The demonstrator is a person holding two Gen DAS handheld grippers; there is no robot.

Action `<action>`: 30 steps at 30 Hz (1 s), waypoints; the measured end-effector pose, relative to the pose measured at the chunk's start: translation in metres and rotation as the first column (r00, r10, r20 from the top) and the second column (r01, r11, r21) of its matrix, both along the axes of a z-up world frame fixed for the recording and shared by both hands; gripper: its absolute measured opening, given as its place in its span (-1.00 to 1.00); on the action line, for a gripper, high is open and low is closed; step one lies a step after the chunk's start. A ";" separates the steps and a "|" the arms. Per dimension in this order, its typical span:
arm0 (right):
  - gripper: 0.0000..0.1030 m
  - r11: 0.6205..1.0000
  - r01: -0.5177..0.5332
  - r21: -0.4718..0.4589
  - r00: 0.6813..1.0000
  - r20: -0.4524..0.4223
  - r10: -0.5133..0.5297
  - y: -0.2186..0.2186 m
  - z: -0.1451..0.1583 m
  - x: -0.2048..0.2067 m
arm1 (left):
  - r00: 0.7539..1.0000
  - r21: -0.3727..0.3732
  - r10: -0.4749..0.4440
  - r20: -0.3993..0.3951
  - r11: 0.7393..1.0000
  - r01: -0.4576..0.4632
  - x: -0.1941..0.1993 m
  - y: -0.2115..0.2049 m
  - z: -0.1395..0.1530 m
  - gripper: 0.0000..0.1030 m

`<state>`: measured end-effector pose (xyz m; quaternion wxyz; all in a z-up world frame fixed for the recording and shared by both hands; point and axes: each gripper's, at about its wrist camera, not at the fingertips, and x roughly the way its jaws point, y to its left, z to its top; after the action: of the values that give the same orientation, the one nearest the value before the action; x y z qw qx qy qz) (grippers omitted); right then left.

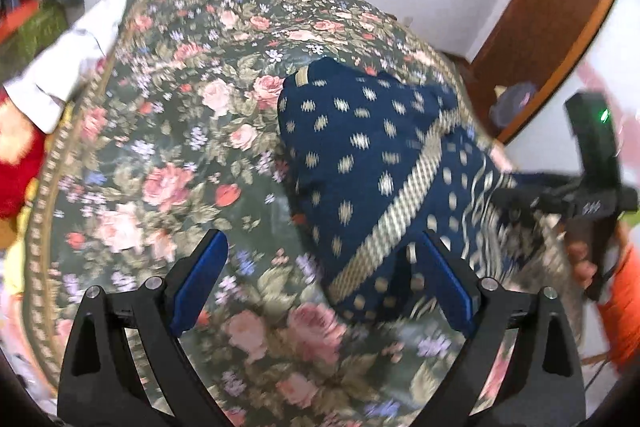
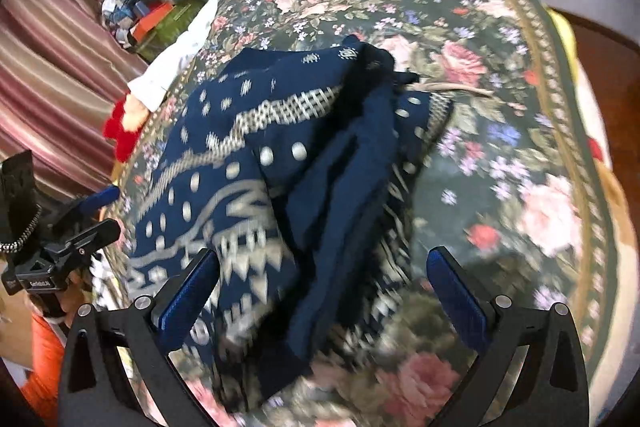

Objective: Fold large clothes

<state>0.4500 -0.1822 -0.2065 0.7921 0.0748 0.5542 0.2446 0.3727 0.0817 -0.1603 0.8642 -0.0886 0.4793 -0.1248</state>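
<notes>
**Both grippers spread over a bunched navy garment**

Blue-padded fingers of the left gripper (image 1: 320, 279) stood apart, released, with the near corner of the navy patterned garment (image 1: 372, 163) lying between them and toward its right finger. The right gripper (image 2: 324, 291) was likewise spread and held nothing, the heap directly ahead and partly under its left finger. The garment sat crumpled on the floral bedspread (image 1: 168, 131), its gold-banded edge running diagonally away from the left gripper. Motion blur made contact uncertain; the left seemed nearer the corner.
</notes>
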 end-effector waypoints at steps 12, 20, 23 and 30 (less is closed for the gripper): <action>1.00 0.992 -0.014 0.124 0.987 -0.157 0.033 0.011 -0.049 0.048 | 0.977 -0.382 -0.034 -0.212 0.923 -0.051 0.064 0.011 -0.065 0.96; 1.00 0.990 -0.013 0.140 0.989 -0.142 0.033 0.033 -0.058 0.058 | 0.966 -0.477 -0.091 -0.244 0.878 -0.038 0.090 0.001 -0.093 1.00; 1.00 0.987 -0.010 0.159 0.990 -0.139 0.033 0.038 -0.062 0.064 | 0.958 -0.523 -0.113 -0.263 0.851 -0.044 0.098 -0.003 -0.105 1.00; 1.00 0.979 0.011 0.202 0.990 -0.139 0.017 0.042 -0.069 0.078 | 0.956 -0.550 -0.113 -0.270 0.833 -0.057 0.110 -0.014 -0.114 1.00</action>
<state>0.5277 -0.1400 -0.2754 0.7391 0.1710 0.5809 0.2949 0.4825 0.0676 -0.2741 0.7196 -0.3444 0.5458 -0.2561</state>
